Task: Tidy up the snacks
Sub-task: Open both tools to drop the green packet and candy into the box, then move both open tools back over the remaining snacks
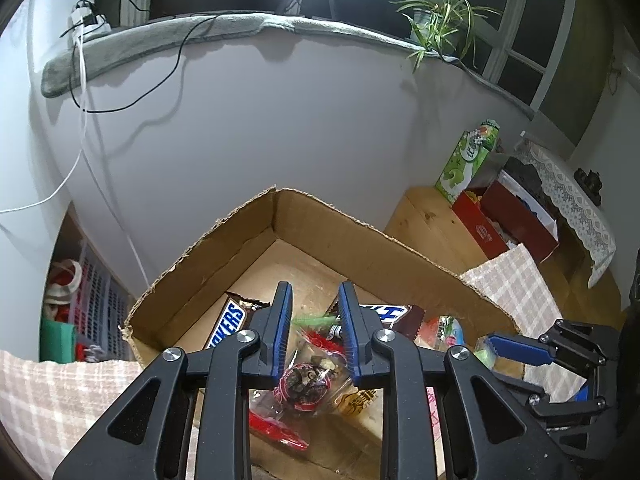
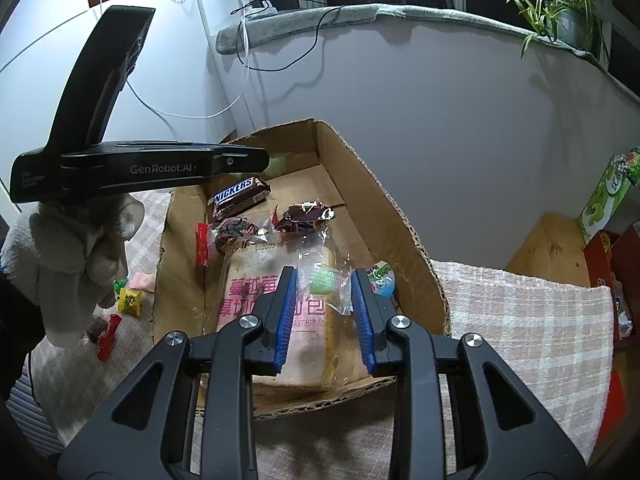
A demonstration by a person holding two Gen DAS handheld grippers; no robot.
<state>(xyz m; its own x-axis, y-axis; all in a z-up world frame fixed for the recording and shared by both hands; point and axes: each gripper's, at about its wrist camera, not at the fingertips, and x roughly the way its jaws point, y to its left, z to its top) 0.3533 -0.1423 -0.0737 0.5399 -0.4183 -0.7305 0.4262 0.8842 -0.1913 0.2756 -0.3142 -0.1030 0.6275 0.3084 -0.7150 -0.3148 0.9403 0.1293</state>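
An open cardboard box (image 1: 320, 216) (image 2: 380, 184) holds a Snickers bar (image 1: 230, 322) (image 2: 240, 190), dark red-wrapped snacks (image 1: 304, 380) (image 2: 304, 216) and a pink bread bag (image 2: 276, 304). My left gripper (image 1: 315, 288) (image 2: 268, 162) hangs over the box. Its jaws stand apart with a small green candy (image 1: 310, 320) between the tips, and the pads do not seem to press on it. My right gripper (image 2: 324, 272) (image 1: 490, 346) is over the box's near right corner. It is also open, with a clear-wrapped green candy (image 2: 322, 280) between its tips.
A white-gloved hand (image 2: 80, 248) carries the left gripper. Loose candies, yellow (image 2: 130, 302) and red (image 2: 106, 336), lie on the checked cloth (image 2: 520, 312) left of the box. A green carton (image 1: 466, 160) and red boxes (image 1: 512, 216) stand at the right, by the wall.
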